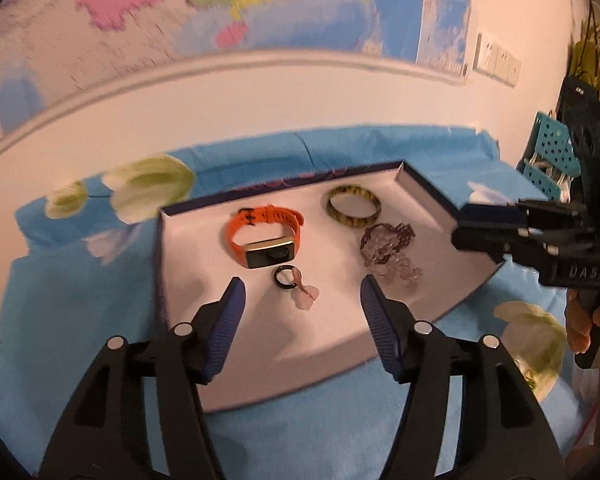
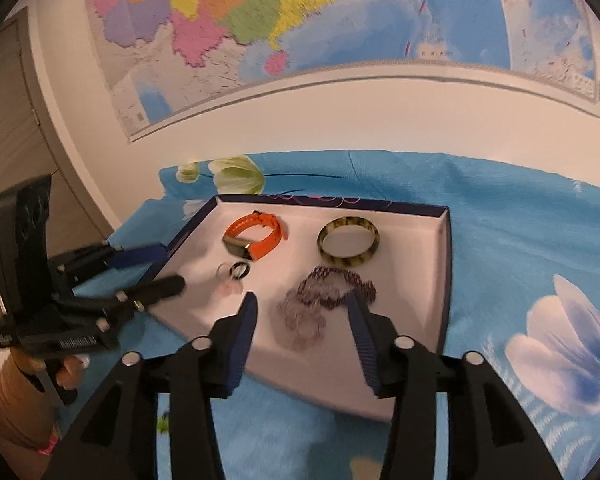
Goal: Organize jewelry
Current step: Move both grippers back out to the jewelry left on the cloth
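Left wrist alone shows teal crates (image 1: 550,156); right wrist, a door (image 2: 8,128).
Box (image 2: 444,264) holds watch (image 2: 256,240), bangle (image 2: 349,242), ring (image 2: 239,271), beads (image 2: 324,300). Left gripper (image 1: 302,294) and right gripper (image 2: 302,308) gape, empty.

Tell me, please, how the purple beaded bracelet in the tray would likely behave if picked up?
The beaded bracelet lies in loose, uneven loops, so it is probably floppy and would sag. Its small beads suggest it is light, and may slip from smooth pads. It seems unlikely to roll.
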### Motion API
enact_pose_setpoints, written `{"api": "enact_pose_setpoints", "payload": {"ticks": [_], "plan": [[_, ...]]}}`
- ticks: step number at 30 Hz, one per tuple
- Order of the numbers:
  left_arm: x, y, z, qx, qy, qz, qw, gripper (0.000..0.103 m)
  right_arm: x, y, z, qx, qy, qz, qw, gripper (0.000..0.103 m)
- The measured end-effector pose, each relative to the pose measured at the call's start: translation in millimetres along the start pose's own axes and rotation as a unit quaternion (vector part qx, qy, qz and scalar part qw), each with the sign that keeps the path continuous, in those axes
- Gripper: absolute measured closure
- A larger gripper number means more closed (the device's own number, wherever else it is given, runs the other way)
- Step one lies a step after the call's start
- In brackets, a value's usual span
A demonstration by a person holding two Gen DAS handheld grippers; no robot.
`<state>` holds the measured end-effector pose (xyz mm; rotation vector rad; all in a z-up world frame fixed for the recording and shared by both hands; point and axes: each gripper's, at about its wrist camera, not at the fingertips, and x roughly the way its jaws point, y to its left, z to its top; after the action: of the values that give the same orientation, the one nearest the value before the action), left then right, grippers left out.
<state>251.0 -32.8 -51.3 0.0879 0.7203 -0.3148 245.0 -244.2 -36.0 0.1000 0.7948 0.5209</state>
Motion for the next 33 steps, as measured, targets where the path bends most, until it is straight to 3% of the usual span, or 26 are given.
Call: {"api": "enact_pose_setpoints", "payload": {"ticks": [8,18,28,33], "plan": [[-49.8,-8.7,-35.3,-0.004,-0.025,-0.012,0.9996,0.04,-37.7,10.7,-54.0,-0.01,0.009,-0.017,1.0,0.054],[-67.7,-35.4,-92.4,0.02,0.002,-0.041,0.999,0.037,-59.9,17.4,-125.9,0.003,0.056,-0.04,0.998,0.054],[-67.9,-54.1,-118.1,0.044,0.029,-0.049,0.9974,0.036,-57.8,33.8,-143.9,-0.004,0.061,-0.052,0.997,0.054],[-57.7,-54.5,-118.0,0.037,0.047,-0.047,0.9971,0.043,-55.0,38.6,-143.4,-0.014,0.059,-0.07,0.996,0.059]]}}
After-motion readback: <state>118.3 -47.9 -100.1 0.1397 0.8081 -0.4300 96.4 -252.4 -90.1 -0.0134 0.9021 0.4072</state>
